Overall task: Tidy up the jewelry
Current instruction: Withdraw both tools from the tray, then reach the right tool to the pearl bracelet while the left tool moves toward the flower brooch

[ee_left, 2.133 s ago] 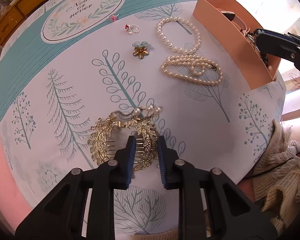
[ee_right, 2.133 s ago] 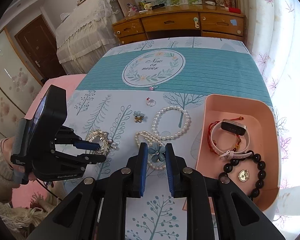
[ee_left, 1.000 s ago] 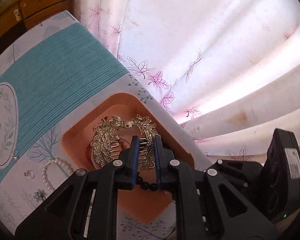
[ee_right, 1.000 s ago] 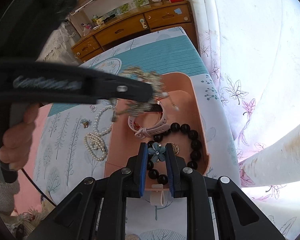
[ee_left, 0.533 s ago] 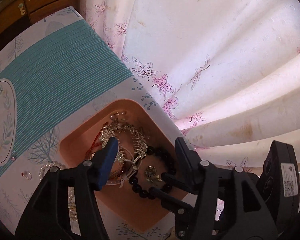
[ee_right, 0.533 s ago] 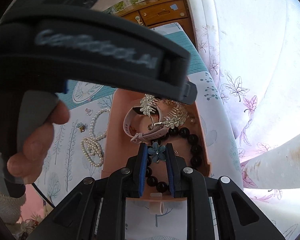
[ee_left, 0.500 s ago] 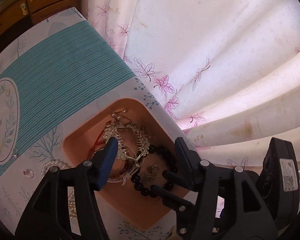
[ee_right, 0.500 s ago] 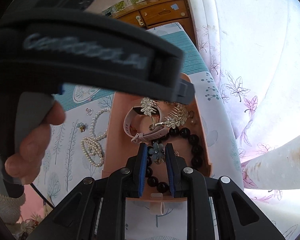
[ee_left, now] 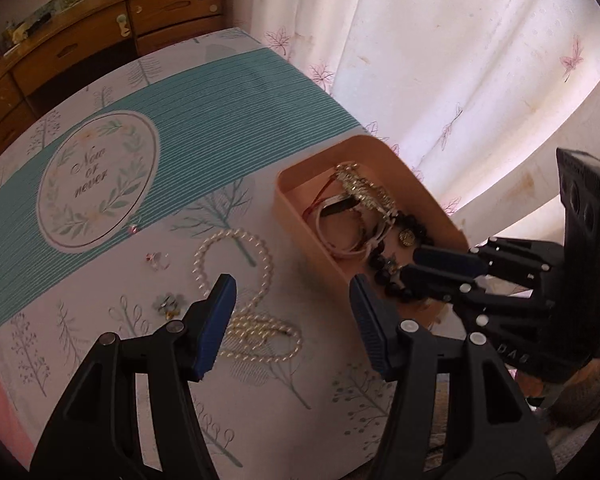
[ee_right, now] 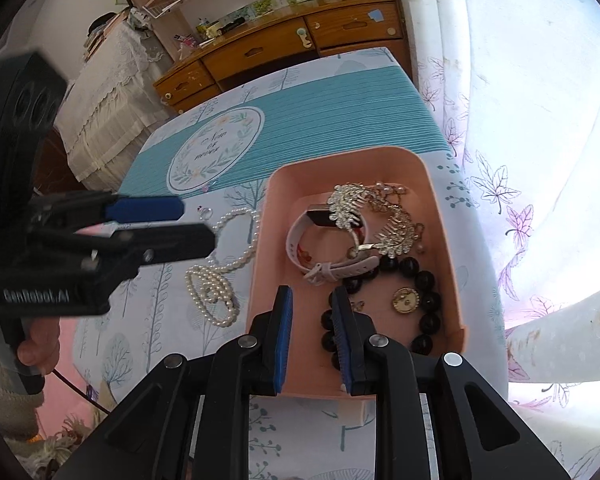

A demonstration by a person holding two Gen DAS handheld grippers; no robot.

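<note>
A peach tray (ee_right: 440, 216) (ee_left: 296, 216) holds a gold leaf hair comb (ee_right: 364, 216), a pink watch (ee_right: 332, 264), a black bead bracelet (ee_right: 420, 300) and a small blue flower clip, mostly hidden behind my right fingers. My left gripper (ee_left: 292, 312) is open and empty, above the cloth left of the tray. My right gripper (ee_right: 312, 332) is slightly open and empty over the tray's near end; it also shows in the left wrist view (ee_left: 432, 268). On the cloth lie a pearl necklace (ee_left: 236, 260), a pearl bracelet (ee_left: 260, 340), a flower brooch (ee_left: 170, 304) and a ring (ee_left: 158, 260).
A tiny pink stud (ee_left: 133, 230) lies by the round print on the tablecloth. A curtain (ee_left: 440, 60) hangs close behind the tray. A wooden dresser (ee_right: 280, 52) stands beyond the table's far end. The table edge runs just right of the tray.
My left gripper has dropped the gold comb in the tray and drawn back left over the pearls. My right gripper has opened and let go of the blue flower clip over the tray.
</note>
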